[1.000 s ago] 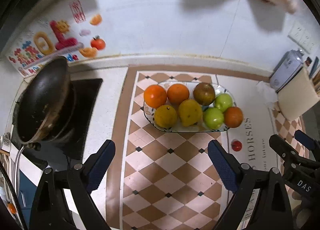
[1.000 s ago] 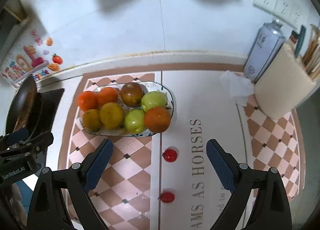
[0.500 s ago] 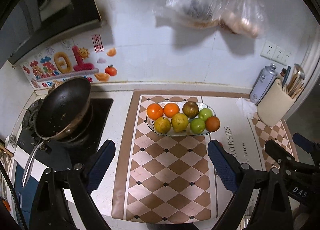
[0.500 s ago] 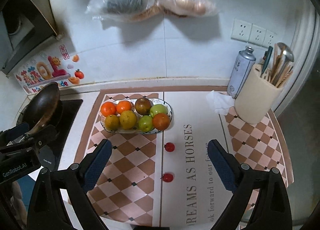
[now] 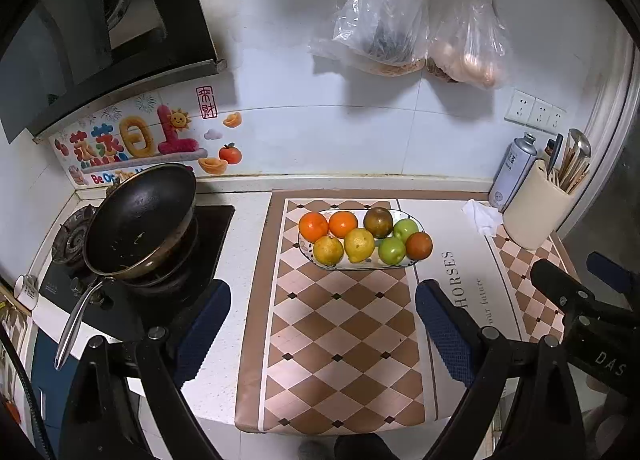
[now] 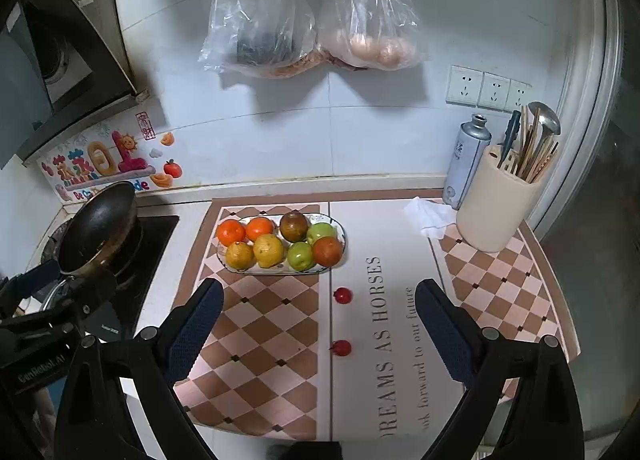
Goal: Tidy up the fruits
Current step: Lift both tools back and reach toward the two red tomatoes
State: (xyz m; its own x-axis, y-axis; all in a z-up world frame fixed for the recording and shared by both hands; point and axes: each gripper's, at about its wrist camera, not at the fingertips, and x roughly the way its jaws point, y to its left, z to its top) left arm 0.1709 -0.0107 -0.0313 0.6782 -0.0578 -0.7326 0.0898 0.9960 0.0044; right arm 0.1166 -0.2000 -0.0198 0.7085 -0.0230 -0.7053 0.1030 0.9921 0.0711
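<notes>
An oval plate (image 5: 416,220) (image 6: 340,229) on the checkered mat holds several fruits: oranges (image 5: 313,226), yellow lemons (image 5: 359,245), green apples (image 5: 392,249) and a dark brownish fruit (image 6: 294,226). Two small red fruits lie loose on the mat in the right wrist view, one nearer the plate (image 6: 343,295) and one closer to me (image 6: 342,348). My left gripper (image 5: 322,330) is open and empty, well back from the plate. My right gripper (image 6: 320,328) is open and empty, above the loose red fruits.
A black wok (image 5: 140,220) sits on the stove at left. A cream utensil holder (image 6: 496,204), a spray can (image 6: 466,162) and a crumpled tissue (image 6: 428,216) stand at right. Plastic bags (image 6: 312,12) hang on the wall.
Both grippers have pulled up and back from the counter, so the plate looks smaller and the wall and hanging bags have come into view. Both stay open.
</notes>
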